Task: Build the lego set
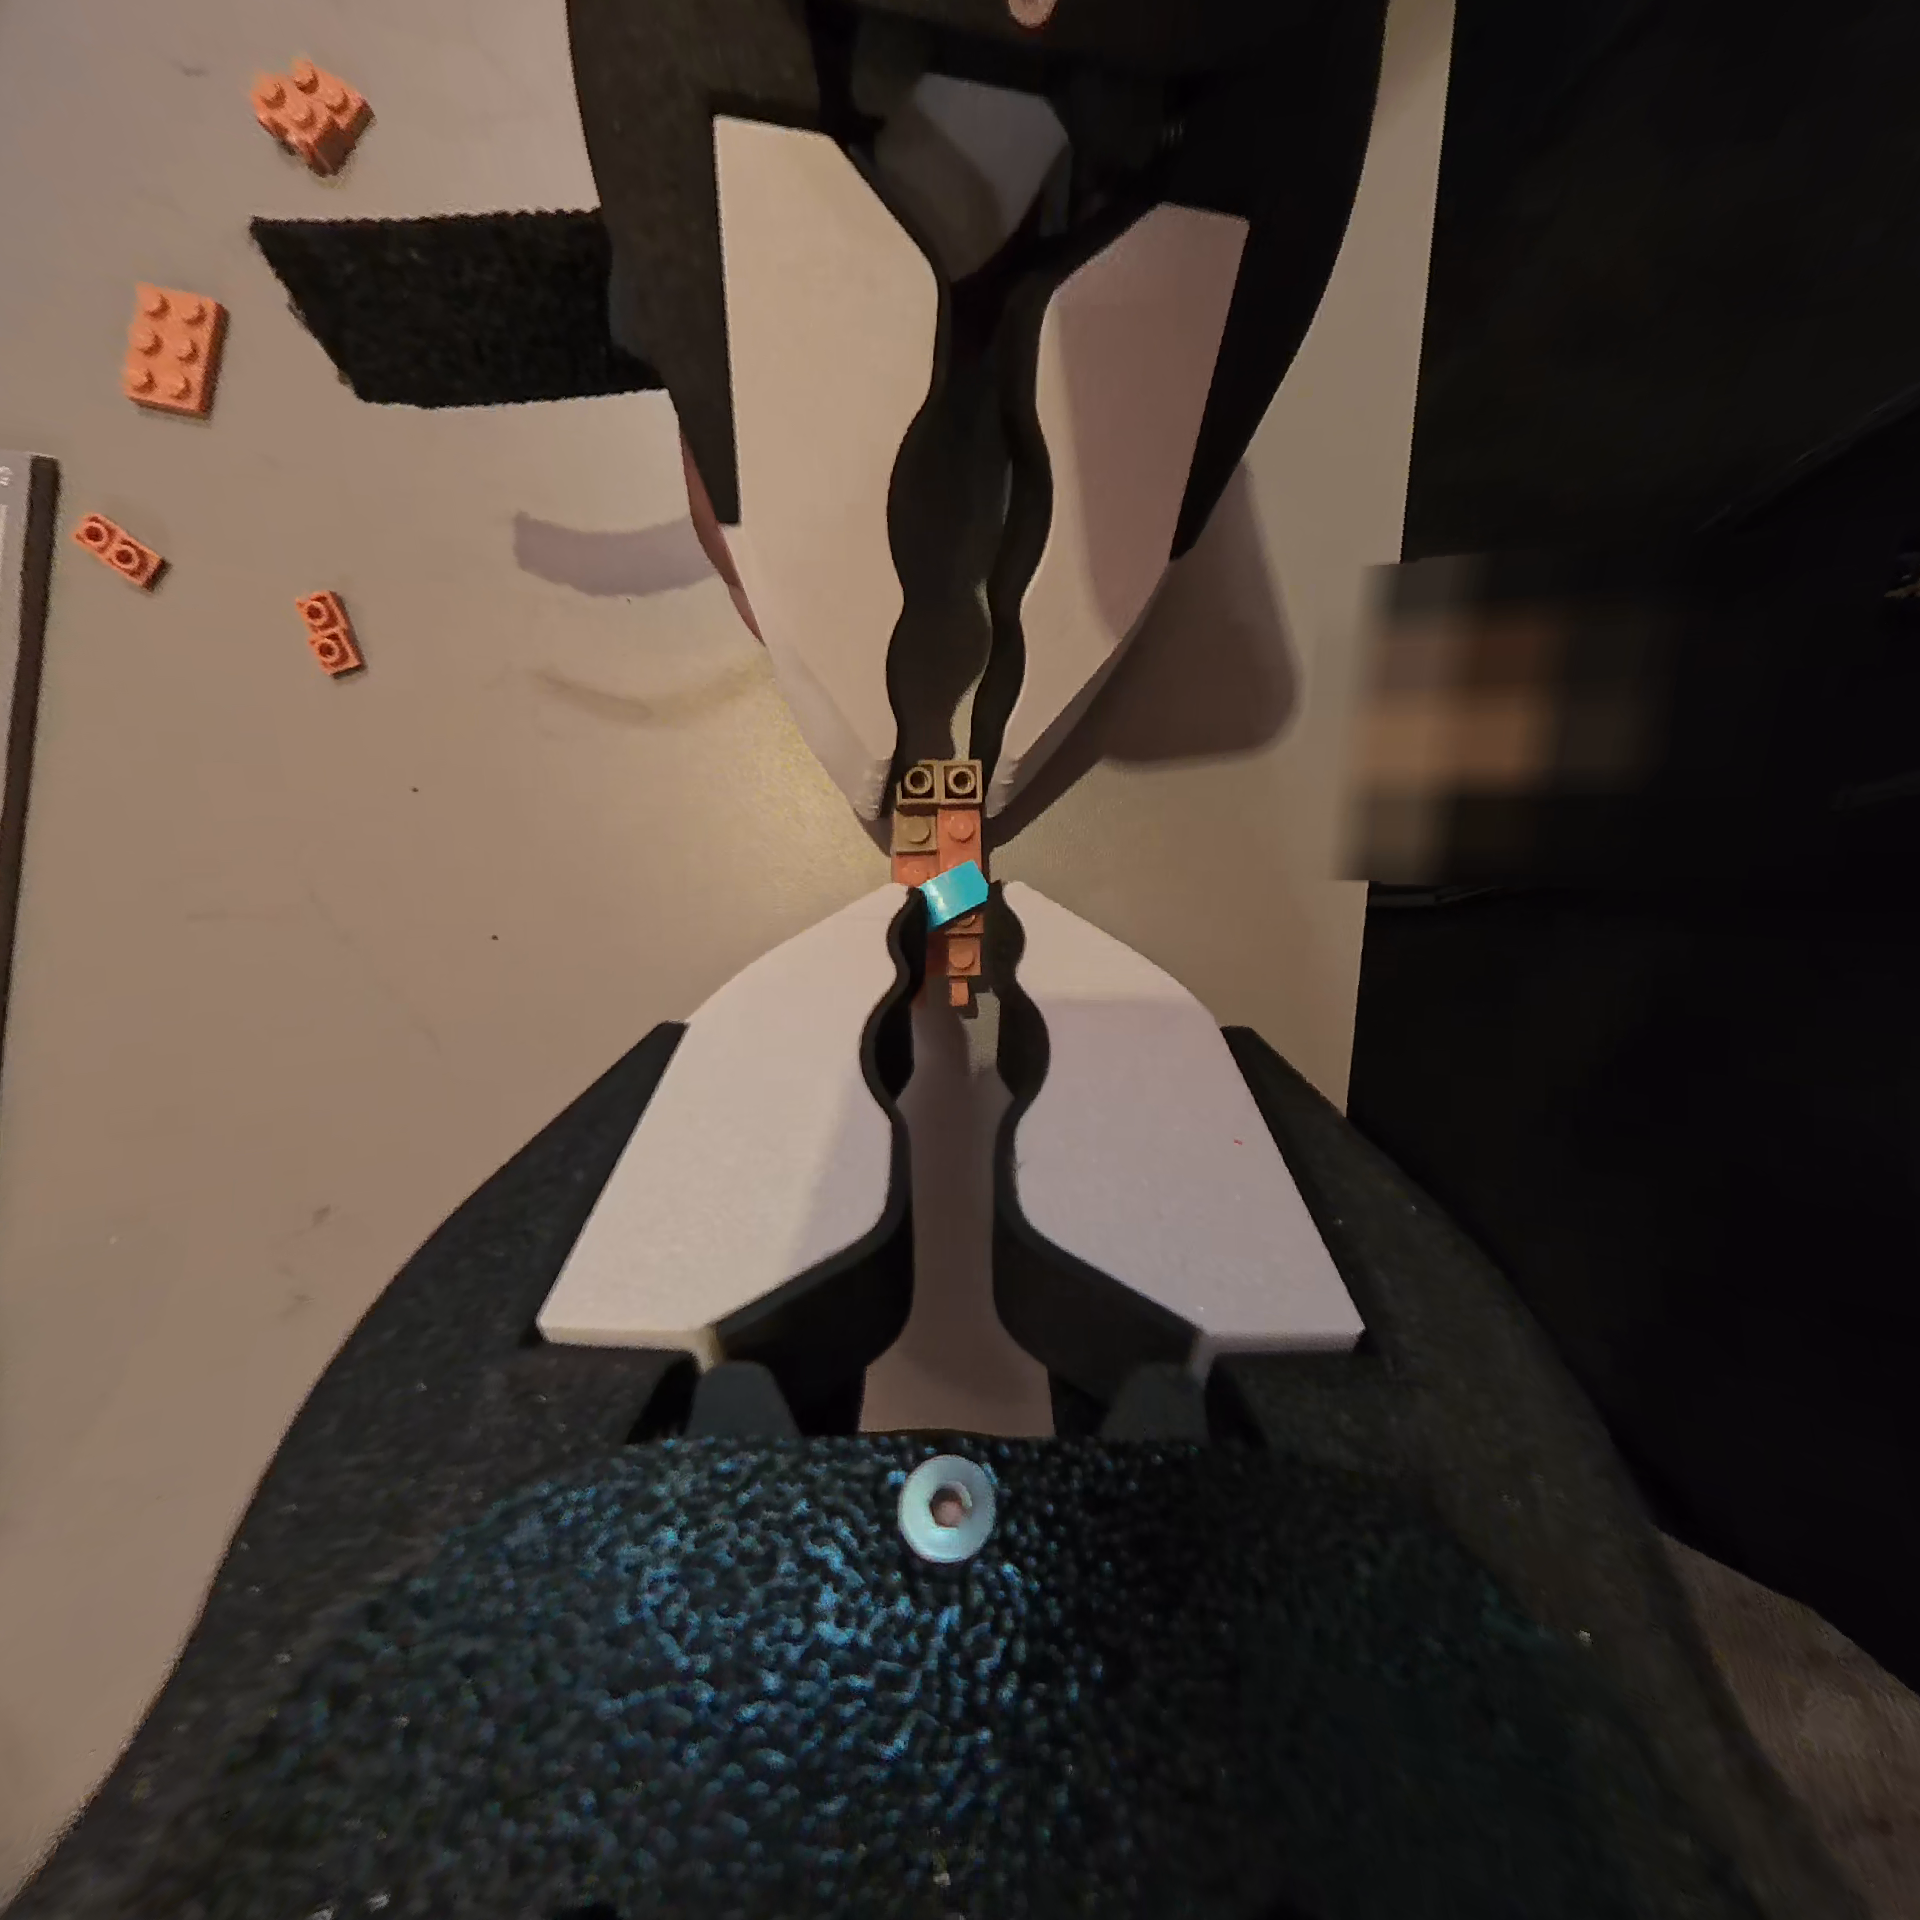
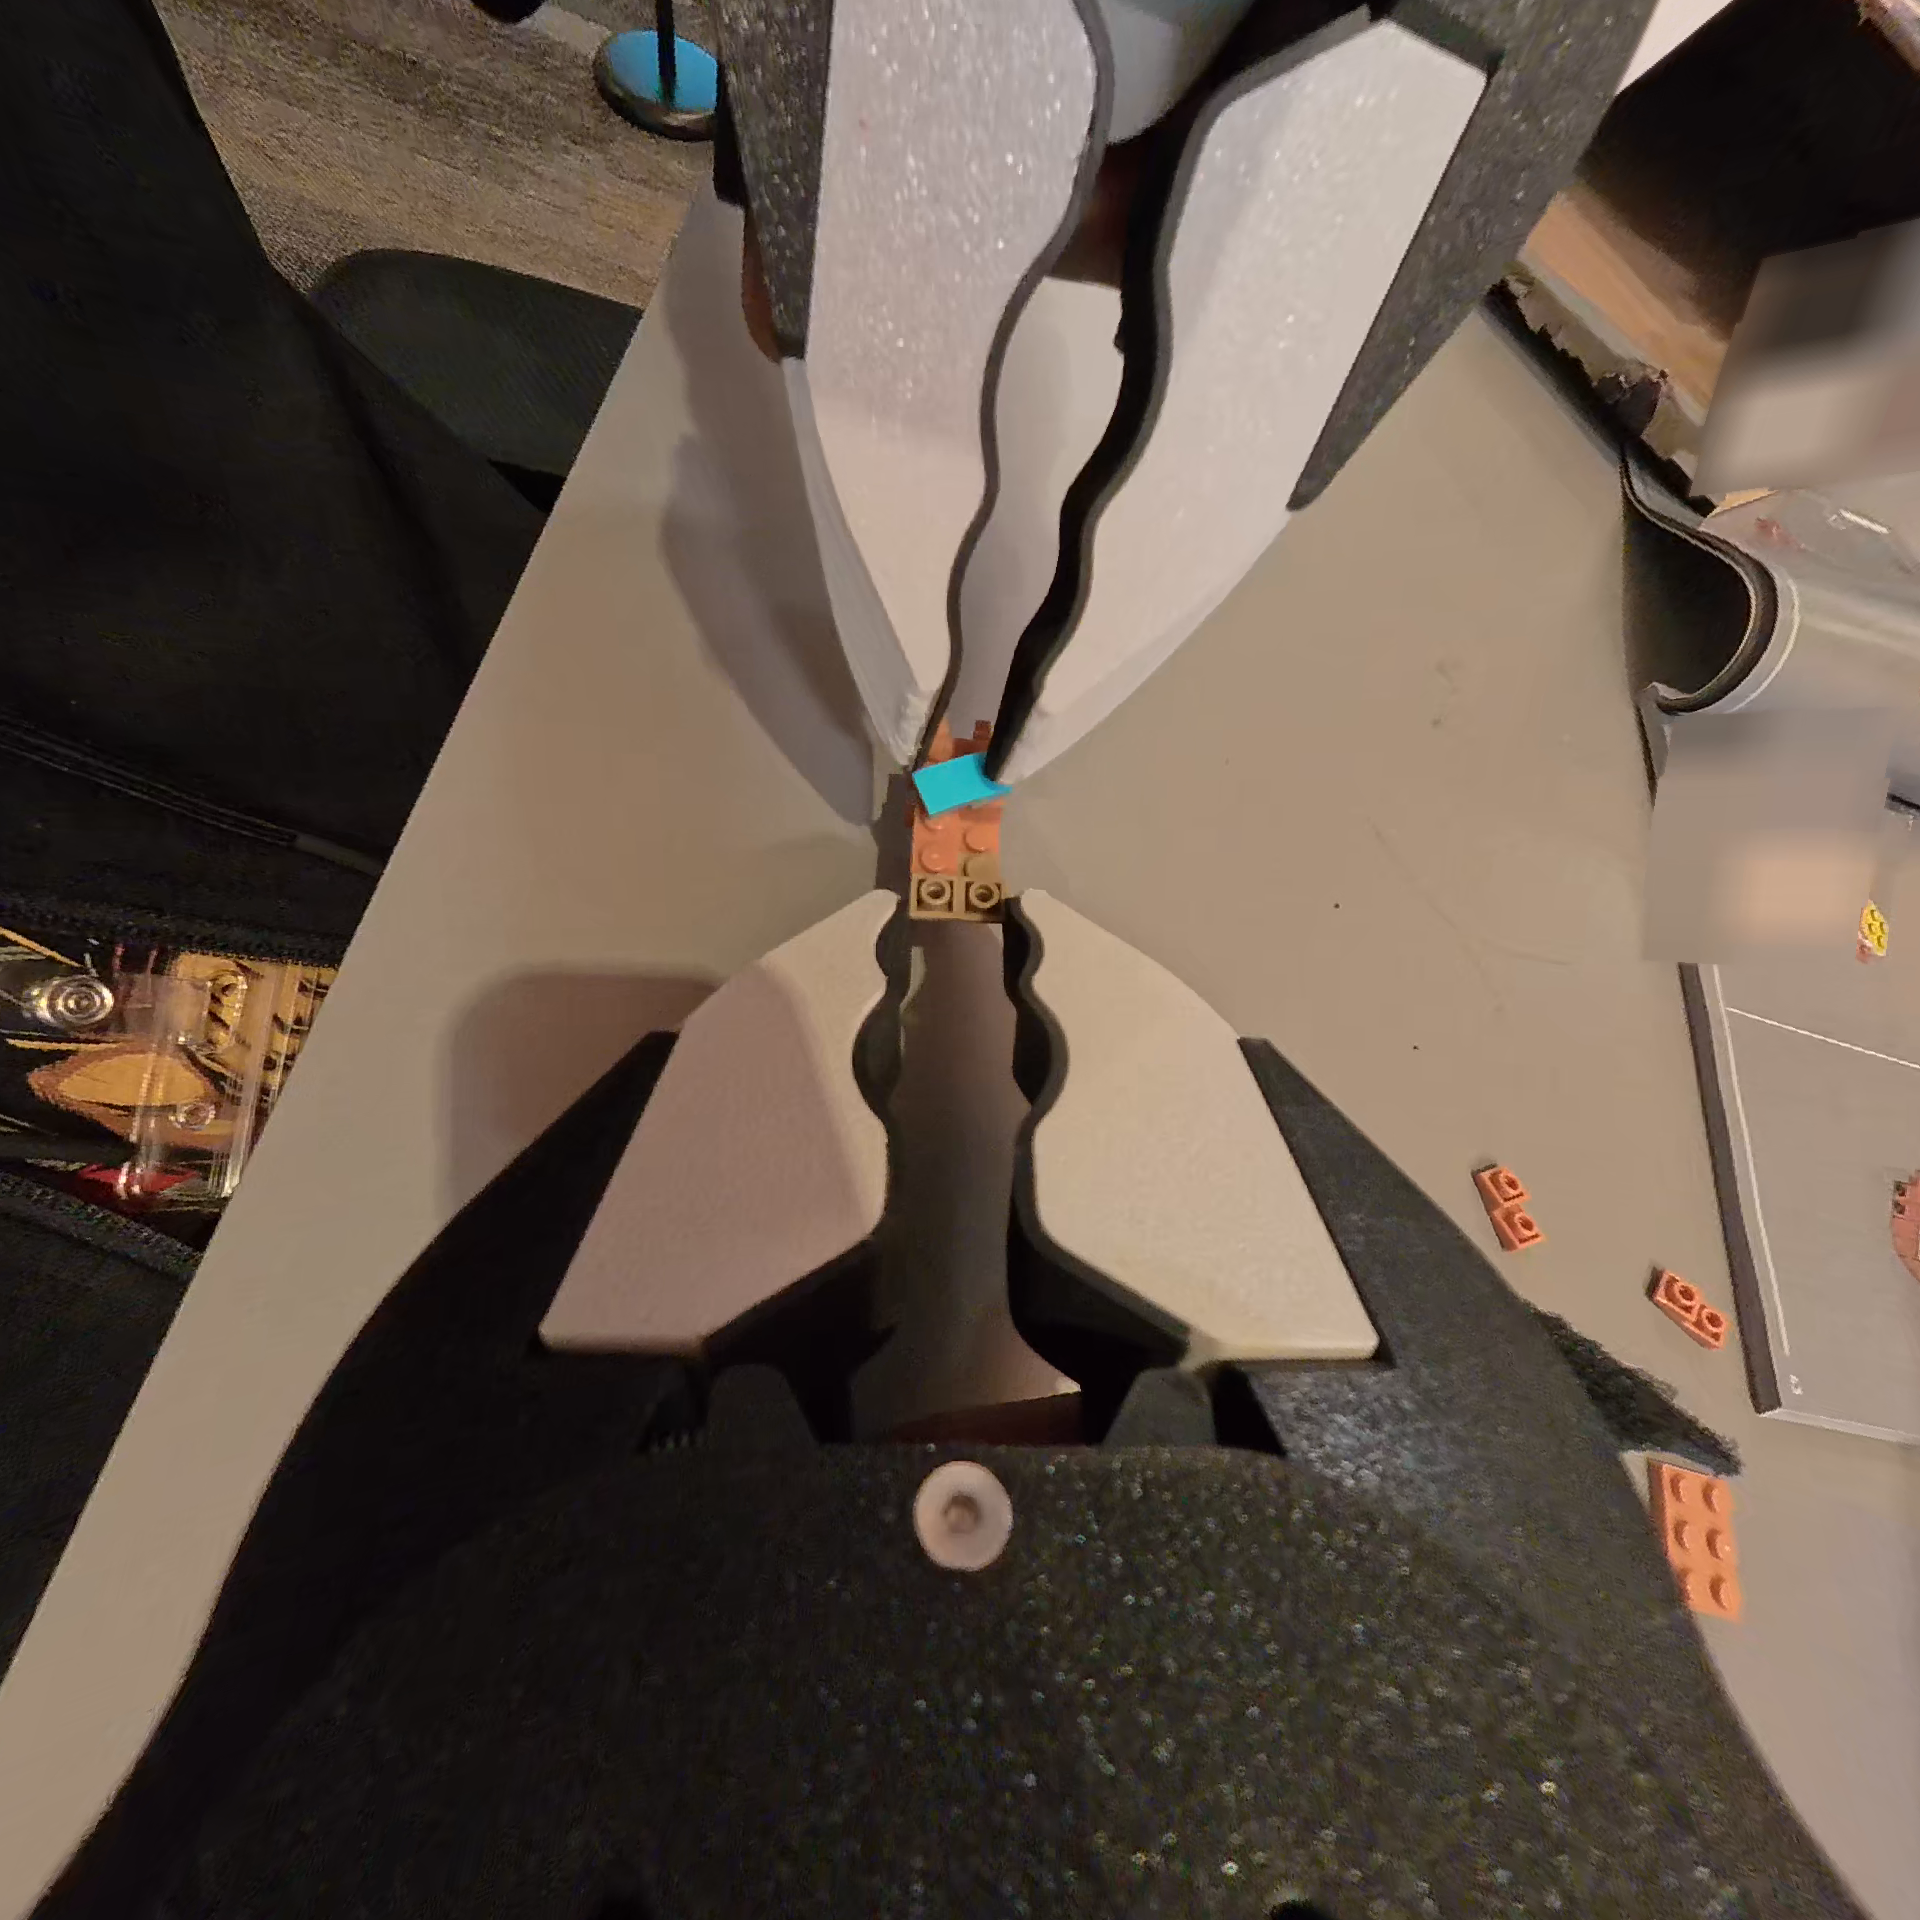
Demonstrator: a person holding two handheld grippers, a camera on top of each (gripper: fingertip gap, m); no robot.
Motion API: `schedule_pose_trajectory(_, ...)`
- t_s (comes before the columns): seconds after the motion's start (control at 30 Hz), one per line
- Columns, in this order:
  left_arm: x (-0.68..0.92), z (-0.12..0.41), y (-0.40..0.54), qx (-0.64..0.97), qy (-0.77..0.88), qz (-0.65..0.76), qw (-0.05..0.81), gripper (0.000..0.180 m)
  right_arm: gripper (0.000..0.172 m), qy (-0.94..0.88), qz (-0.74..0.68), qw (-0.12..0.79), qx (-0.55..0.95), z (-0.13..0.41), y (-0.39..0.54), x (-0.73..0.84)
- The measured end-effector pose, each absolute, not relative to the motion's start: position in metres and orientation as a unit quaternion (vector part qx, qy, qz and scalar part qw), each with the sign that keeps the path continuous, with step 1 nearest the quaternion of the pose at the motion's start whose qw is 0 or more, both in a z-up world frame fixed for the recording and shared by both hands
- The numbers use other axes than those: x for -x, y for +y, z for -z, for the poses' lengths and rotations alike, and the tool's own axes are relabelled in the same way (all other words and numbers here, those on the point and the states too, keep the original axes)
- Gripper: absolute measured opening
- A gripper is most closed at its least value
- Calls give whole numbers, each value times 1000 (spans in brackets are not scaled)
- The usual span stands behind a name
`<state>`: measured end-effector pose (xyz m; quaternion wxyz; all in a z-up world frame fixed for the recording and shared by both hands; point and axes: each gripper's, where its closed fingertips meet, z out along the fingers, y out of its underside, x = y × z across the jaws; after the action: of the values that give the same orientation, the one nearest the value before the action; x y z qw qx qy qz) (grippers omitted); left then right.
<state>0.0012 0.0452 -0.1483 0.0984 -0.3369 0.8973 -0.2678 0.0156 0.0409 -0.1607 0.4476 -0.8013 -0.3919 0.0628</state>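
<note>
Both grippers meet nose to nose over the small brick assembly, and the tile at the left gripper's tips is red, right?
Not quite: the tile at the left gripper tips is turquoise, as the left wrist view shows. The grippers do meet nose to nose over the brick assembly.

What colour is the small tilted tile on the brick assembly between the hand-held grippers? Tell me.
Turquoise blue tile, clearest in the right wrist view.
</note>
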Motion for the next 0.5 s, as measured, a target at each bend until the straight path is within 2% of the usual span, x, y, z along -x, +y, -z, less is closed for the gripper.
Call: schedule_pose_trajectory(0.5,0,139,45,305,896,294,131,12,16,-394,-68,451,798,159,40,-14)
